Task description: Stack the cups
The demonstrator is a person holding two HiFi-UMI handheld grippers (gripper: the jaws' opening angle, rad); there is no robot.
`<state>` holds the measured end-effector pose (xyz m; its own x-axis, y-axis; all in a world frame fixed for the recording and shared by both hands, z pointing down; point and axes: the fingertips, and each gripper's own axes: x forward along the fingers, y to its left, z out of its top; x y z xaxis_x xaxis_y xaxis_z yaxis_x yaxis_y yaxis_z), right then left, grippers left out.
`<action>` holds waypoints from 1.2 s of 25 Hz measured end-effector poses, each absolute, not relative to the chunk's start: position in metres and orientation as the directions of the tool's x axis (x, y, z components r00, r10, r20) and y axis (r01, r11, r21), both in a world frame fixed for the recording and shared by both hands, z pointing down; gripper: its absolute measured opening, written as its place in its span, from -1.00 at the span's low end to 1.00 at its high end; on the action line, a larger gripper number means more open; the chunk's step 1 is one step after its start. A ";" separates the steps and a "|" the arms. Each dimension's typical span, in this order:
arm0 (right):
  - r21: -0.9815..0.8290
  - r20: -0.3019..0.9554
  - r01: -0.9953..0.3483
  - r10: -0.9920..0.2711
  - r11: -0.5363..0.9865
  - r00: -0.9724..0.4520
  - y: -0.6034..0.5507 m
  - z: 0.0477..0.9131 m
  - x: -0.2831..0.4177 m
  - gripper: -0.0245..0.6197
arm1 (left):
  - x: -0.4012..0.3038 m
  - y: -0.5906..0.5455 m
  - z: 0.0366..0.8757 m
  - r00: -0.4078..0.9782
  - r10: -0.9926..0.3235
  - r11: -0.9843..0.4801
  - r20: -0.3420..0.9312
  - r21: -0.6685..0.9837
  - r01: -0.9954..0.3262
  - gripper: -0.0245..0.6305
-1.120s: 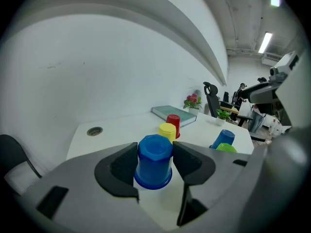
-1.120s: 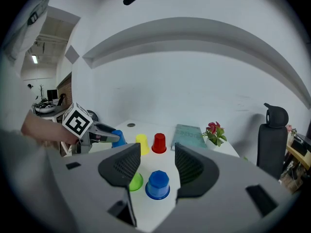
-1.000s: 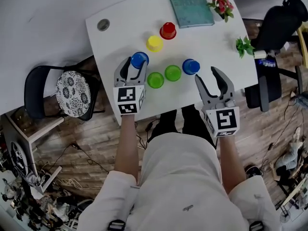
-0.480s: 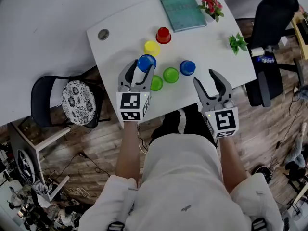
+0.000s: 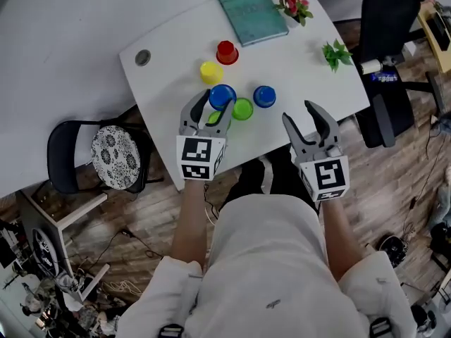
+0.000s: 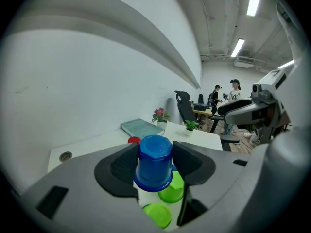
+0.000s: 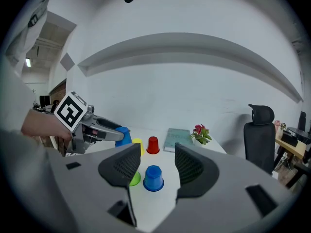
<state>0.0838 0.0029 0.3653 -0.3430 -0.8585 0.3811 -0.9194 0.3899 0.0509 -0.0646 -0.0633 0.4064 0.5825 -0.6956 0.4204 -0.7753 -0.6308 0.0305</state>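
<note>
My left gripper [image 5: 215, 104] is shut on an upside-down blue cup [image 5: 222, 95], held off the white table [image 5: 296, 69] just above two green cups. One green cup [image 5: 243, 109] shows beside the jaws; the other [image 5: 213, 117] is partly hidden under them. In the left gripper view the blue cup [image 6: 154, 169] sits between the pads, with both green cups [image 6: 171, 189] below it. A second blue cup [image 5: 264, 96], a yellow cup [image 5: 211, 72] and a red cup [image 5: 227, 51] stand upside down farther back. My right gripper [image 5: 299, 113] is open and empty near the front edge, facing the second blue cup [image 7: 153, 177].
A teal book [image 5: 252, 11] lies at the back of the table, with a small red-flowered plant [image 5: 292, 4] and a green plant [image 5: 336, 52] to its right. A black chair with a patterned cushion [image 5: 106, 155] stands to the left, an office chair [image 5: 384, 20] to the right.
My left gripper has carried the blue cup up and to the right, from beside the near green cup to above the green cups. The right gripper has edged slightly forward, still open.
</note>
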 end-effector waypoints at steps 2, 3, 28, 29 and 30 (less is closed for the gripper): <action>0.048 0.379 -0.921 -0.860 0.386 -0.340 0.006 0.365 0.087 -0.23 | -0.055 -0.059 0.405 0.597 -0.682 -0.648 0.423 0.029 -0.761 -0.21; 0.046 0.379 -0.922 -0.861 0.384 -0.340 0.007 0.365 0.088 -0.23 | -0.051 -0.057 0.405 0.604 -0.675 -0.657 0.424 0.028 -0.754 -0.21; 0.029 0.393 -0.933 -0.862 0.358 -0.319 0.015 0.368 0.121 -0.23 | 0.024 -0.045 0.431 0.674 -0.560 -0.761 0.483 0.023 -0.649 -0.21; 0.028 0.394 -0.934 -0.862 0.357 -0.318 0.015 0.368 0.122 -0.23 | 0.026 -0.045 0.432 0.674 -0.558 -0.762 0.484 0.023 -0.647 -0.21; 0.027 0.395 -0.934 -0.862 0.357 -0.318 0.016 0.368 0.123 -0.23 | 0.027 -0.045 0.433 0.674 -0.557 -0.762 0.486 0.022 -0.647 -0.21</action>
<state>0.1228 0.0155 0.3681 -0.3175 -0.8620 0.3950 -0.9339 0.3565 0.0274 0.0269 -0.0446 0.4328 0.6736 -0.5571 0.4857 -0.6467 -0.7625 0.0223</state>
